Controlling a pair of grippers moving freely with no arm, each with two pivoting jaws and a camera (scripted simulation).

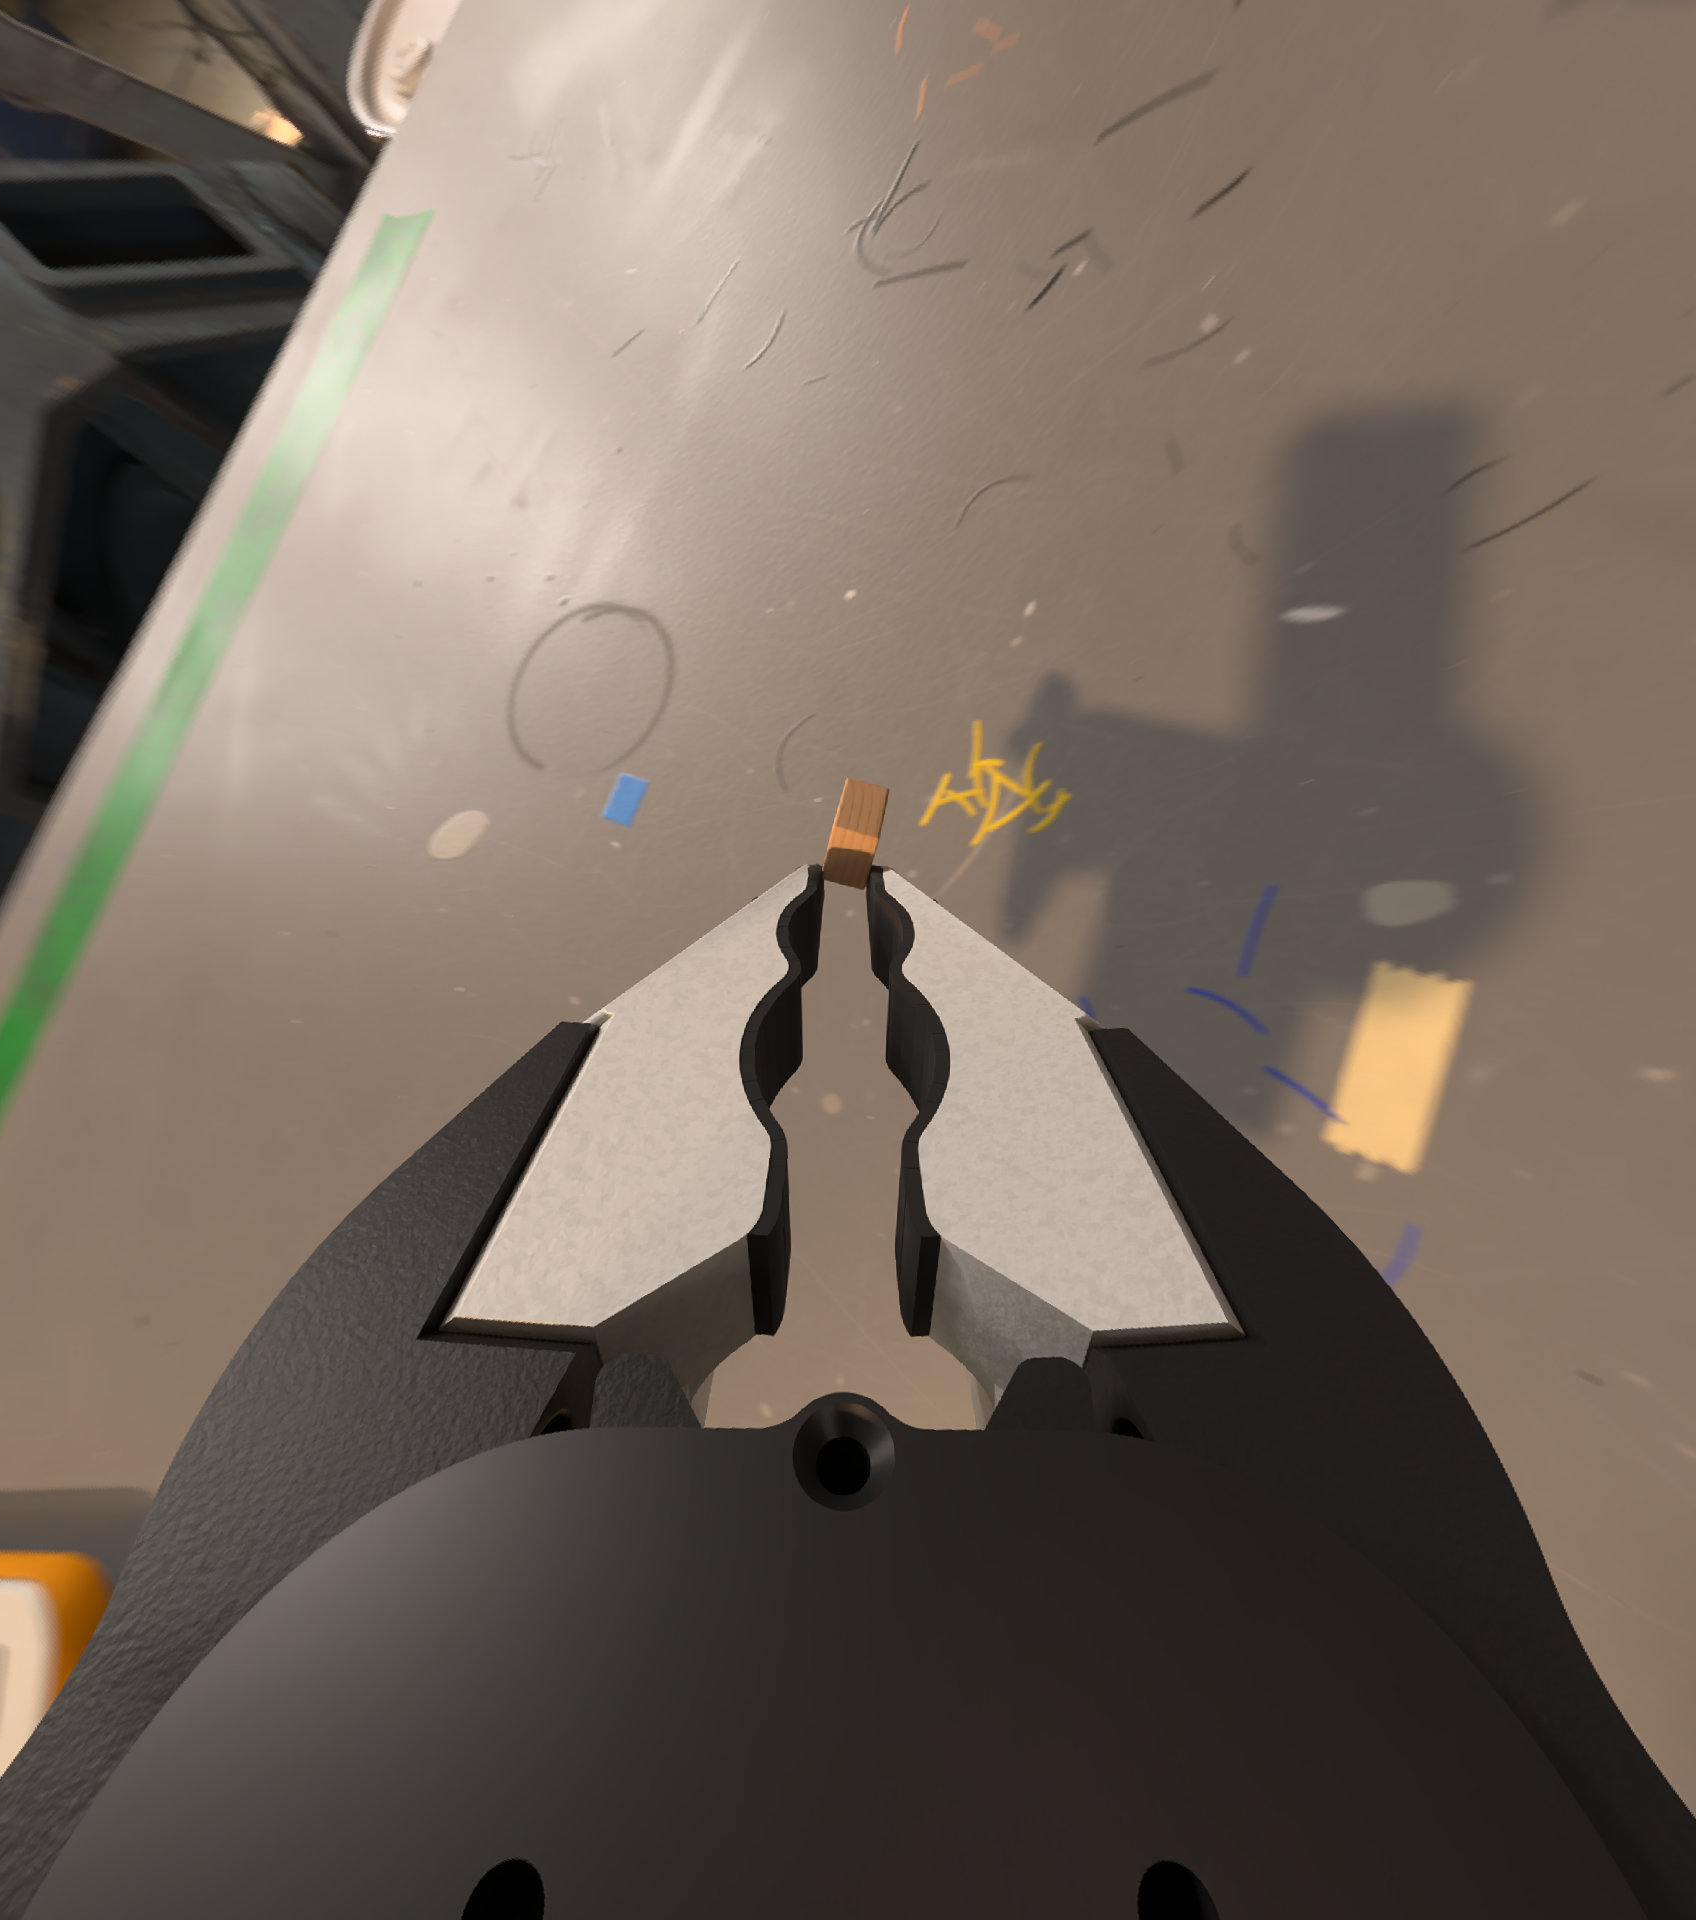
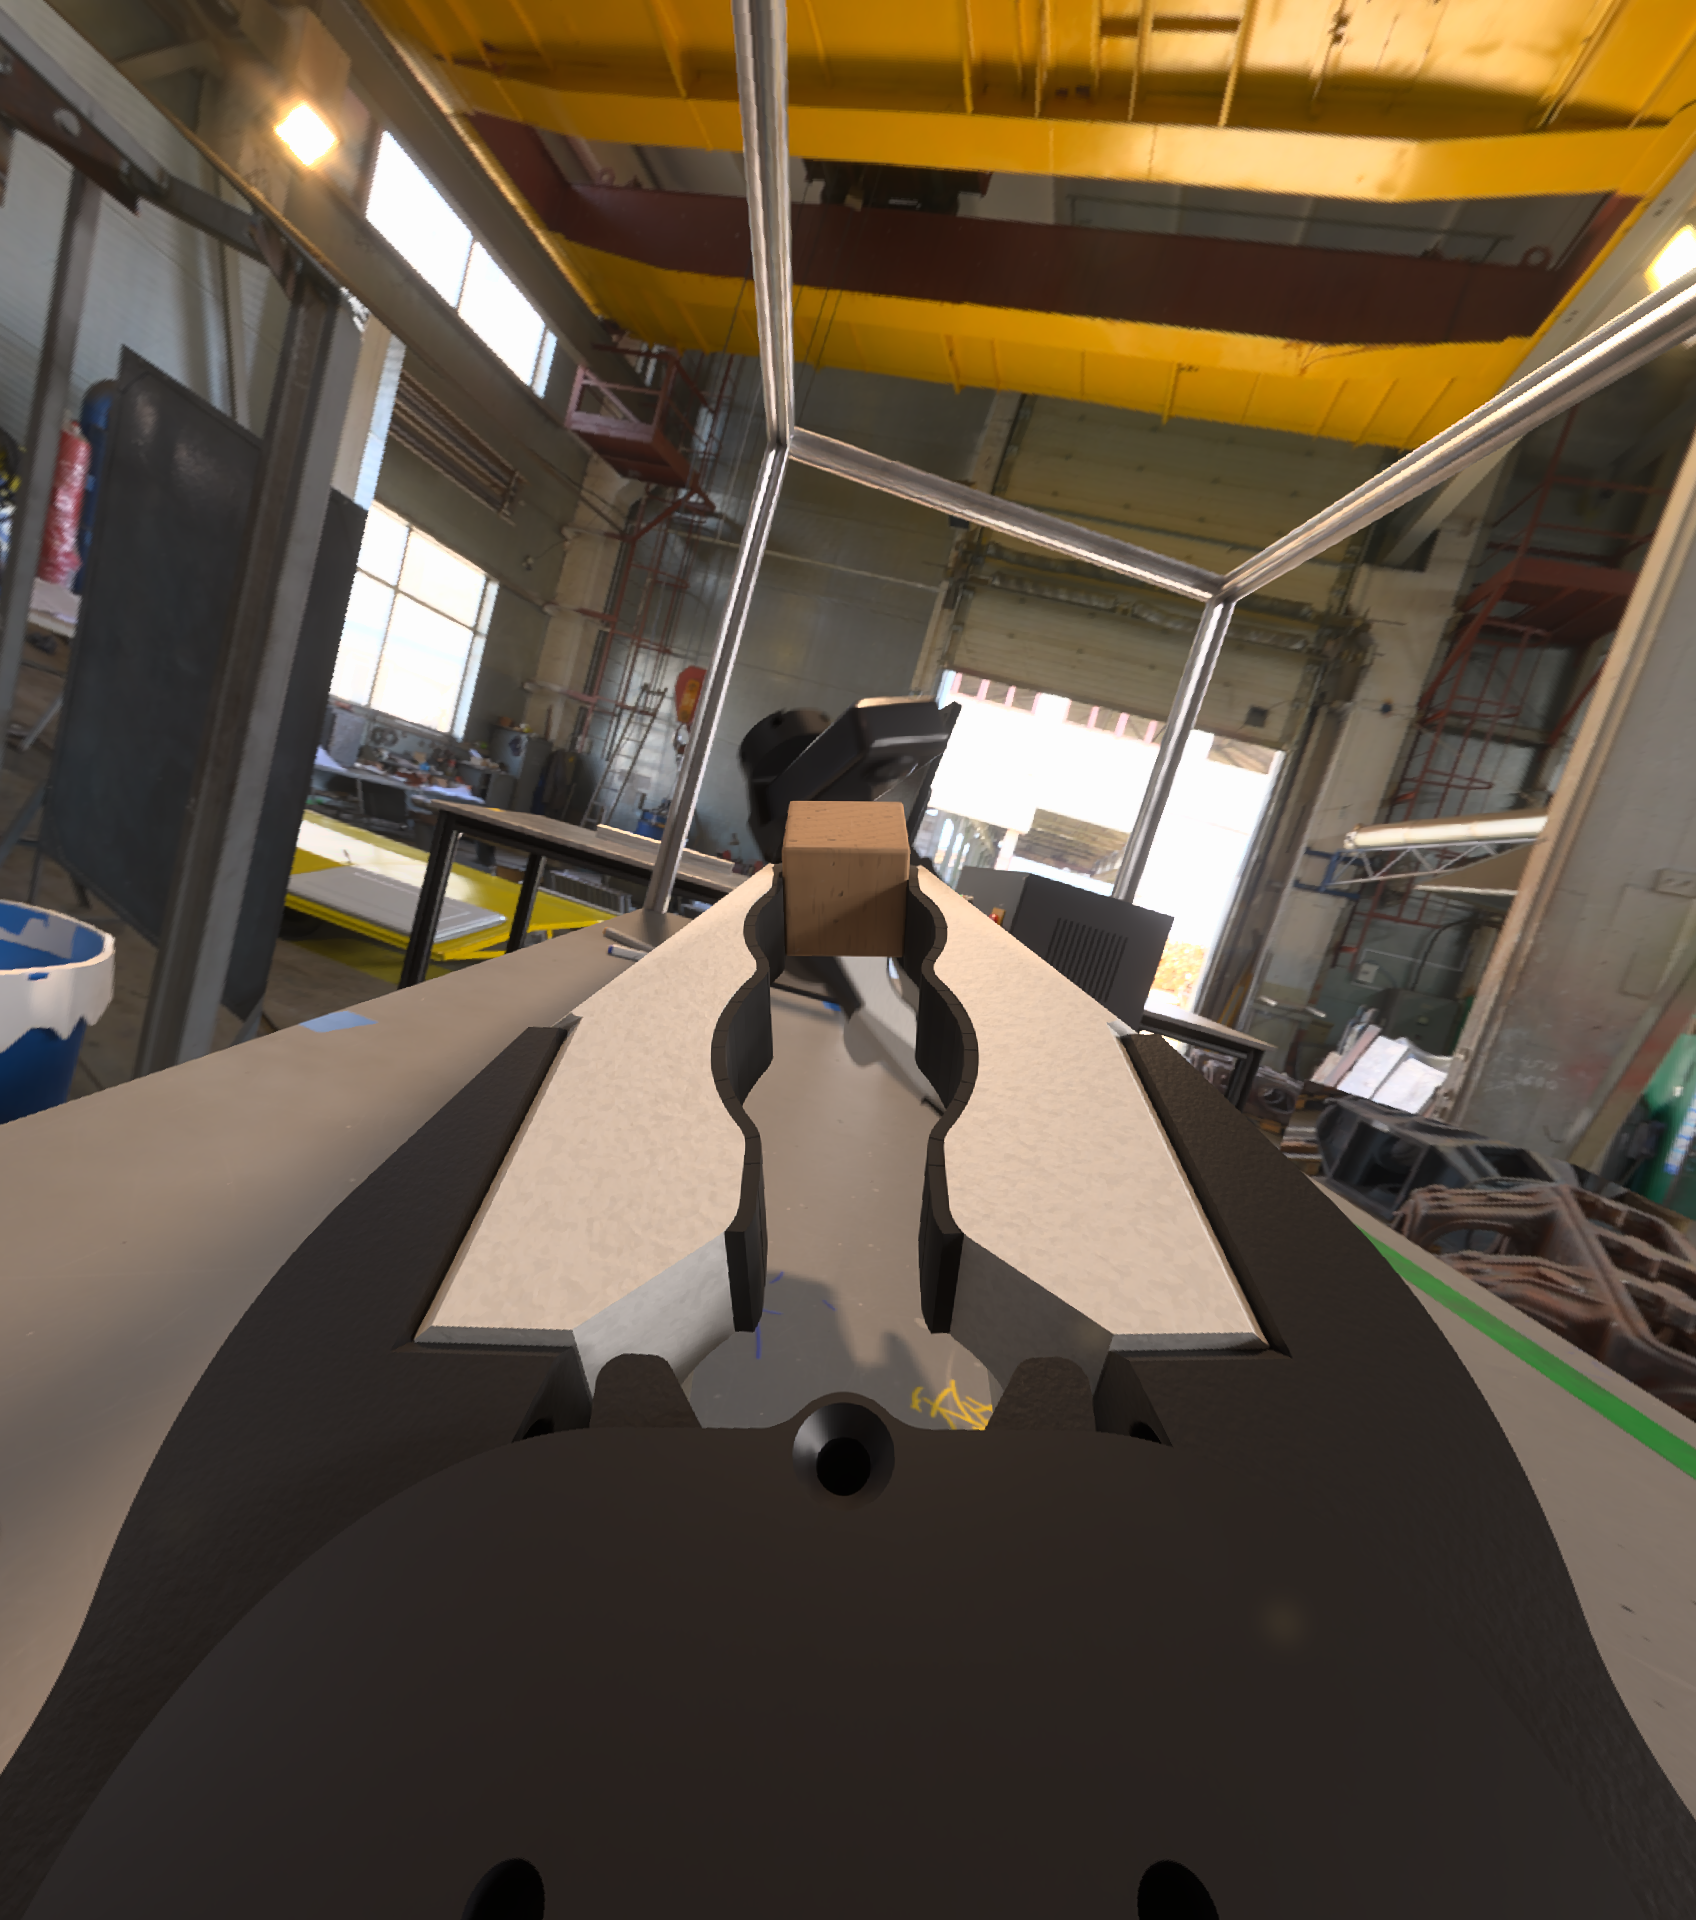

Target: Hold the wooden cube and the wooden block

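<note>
Both task pieces are in the grip of the tools and off the counter (image 1: 1031,312).

Left hand-held gripper (image 1: 847,878): jaws drawn narrow, pinching the wooden block (image 1: 856,831) at the very tips only. The block is a small orange-brown piece with grain lines, standing on end and projecting well beyond the fingertips. The hold is shallow; I judge it is taken that way because the piece is slim and fits only the outermost flats of the jaws. The gripper looks steeply down on the counter, and the block appears clear of the surface, just left of the yellow scribble (image 1: 995,800), though the angle makes the gap hard to confirm. The dark shadow (image 1: 1343,675) to the right of the scribble is gripper-shaped.

Right hand-held gripper (image 2: 844,894): jaws set wider, closed on the wooden cube (image 2: 844,878), a pale beech-coloured piece seated squarely in the outermost notch, faces flat to the jaws. This hold looks the more secure. The tool points level across the counter, with the yellow scribble showing below its base; the cube is carried well above the surface. The other gripper shows dark behind the cube.

Judgement: both holds appear established. The risk lies with the block, which could pivot or slip from its tip pinch.
</note>
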